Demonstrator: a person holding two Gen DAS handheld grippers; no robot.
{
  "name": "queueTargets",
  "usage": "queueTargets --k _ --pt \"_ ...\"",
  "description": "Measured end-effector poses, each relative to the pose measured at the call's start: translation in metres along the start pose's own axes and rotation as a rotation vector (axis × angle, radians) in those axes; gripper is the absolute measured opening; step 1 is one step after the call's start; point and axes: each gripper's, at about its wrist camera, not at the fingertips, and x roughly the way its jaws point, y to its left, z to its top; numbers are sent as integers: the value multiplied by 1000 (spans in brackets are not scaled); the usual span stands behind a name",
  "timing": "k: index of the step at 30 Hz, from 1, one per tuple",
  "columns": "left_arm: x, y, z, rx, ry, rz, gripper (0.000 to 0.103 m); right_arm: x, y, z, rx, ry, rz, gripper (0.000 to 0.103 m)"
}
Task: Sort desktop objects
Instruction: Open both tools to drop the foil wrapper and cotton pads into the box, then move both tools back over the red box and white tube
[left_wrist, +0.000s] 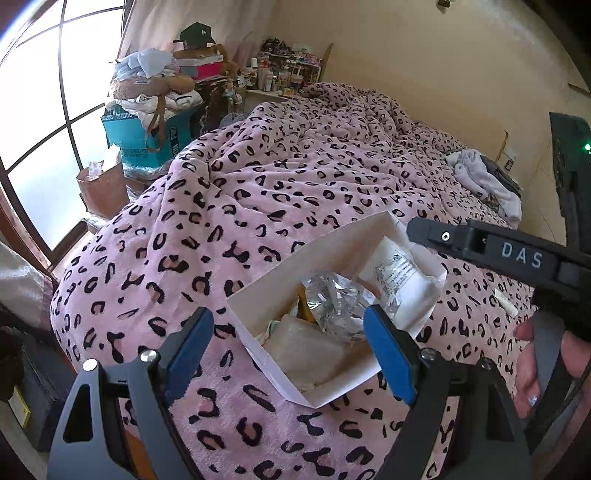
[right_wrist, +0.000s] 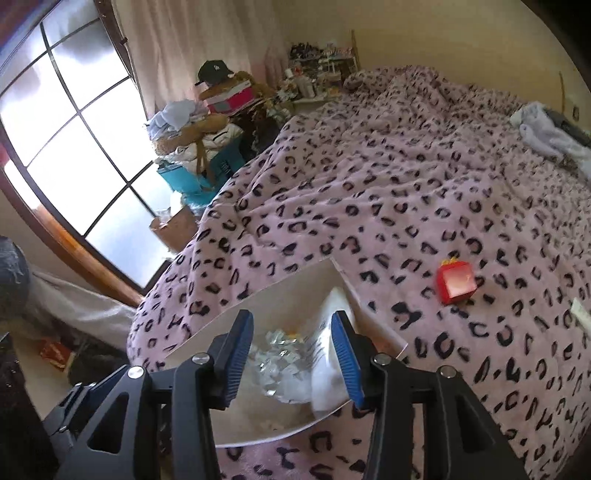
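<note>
A shallow white box (left_wrist: 258, 291) lies on the pink leopard-print blanket (left_wrist: 295, 166). It holds a white printed packet (left_wrist: 399, 280), a crinkled clear wrapper (left_wrist: 336, 302) and a pale flat pack (left_wrist: 306, 347). My left gripper (left_wrist: 288, 350) is open, its blue pads either side of the box's near end. The right gripper's black body (left_wrist: 517, 254) crosses the right side of the left wrist view. In the right wrist view my right gripper (right_wrist: 291, 354) is open and empty above the same box (right_wrist: 295, 288). A small red carton (right_wrist: 455, 281) sits on the blanket to the right.
A small white strip (right_wrist: 580, 314) lies on the blanket at the far right. Grey clothes (right_wrist: 546, 133) lie at the far end of the bed. Stacked boxes and clothes (left_wrist: 155, 110) stand beside the bed by the window. A cluttered shelf (left_wrist: 284, 70) is at the back.
</note>
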Motion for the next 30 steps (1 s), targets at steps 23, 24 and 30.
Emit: queueTargets --k 23,24,30 --pt "-24 -154 -19 248 20 -123 86 -147 -121 -80 182 -98 -237 45" --pt "-20 -164 -24 264 29 -129 87 -153 -130 -87 196 -101 -254 45" --pt "0 -224 -55 356 86 -165 87 -176 -192 -143 320 -97 -342 45"
